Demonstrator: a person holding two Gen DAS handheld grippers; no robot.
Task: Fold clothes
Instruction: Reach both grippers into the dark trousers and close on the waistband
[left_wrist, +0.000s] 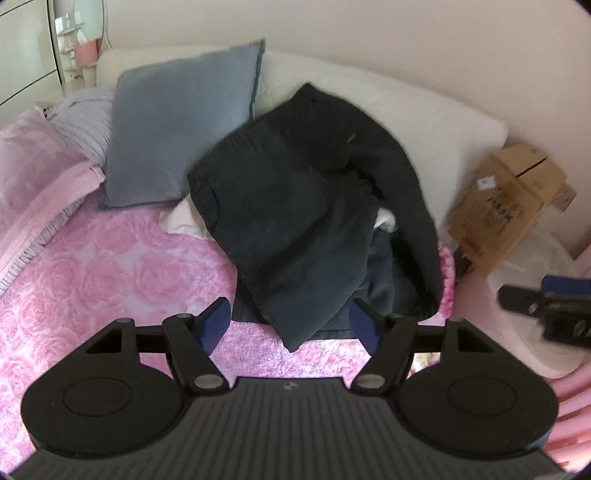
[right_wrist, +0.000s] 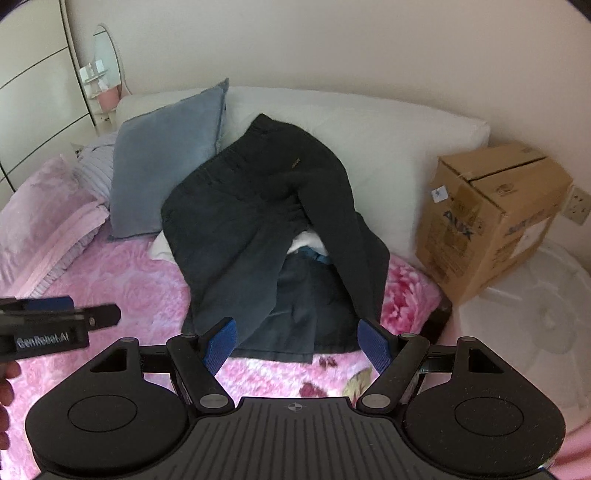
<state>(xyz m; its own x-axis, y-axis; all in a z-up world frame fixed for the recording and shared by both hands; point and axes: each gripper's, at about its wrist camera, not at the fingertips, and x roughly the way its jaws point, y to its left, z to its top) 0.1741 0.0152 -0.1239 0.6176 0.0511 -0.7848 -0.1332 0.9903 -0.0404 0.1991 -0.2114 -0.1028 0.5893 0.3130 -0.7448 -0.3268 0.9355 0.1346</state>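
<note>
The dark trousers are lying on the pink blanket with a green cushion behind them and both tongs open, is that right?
Not quite: the cushion is blue-grey, not green, as the right wrist view shows. The dark trousers do lie on the pink blanket, and both the left tongs and right tongs are open.

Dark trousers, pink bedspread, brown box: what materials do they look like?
Dark trousers: looks like matte woven cotton or denim, going by the visible seams and soft creases; exact weave unclear. Pink bedspread: plush fleece-like fabric with an embossed rose pattern and slight sheen. Brown box: corrugated cardboard, matte, printed, with taped flaps.
</note>
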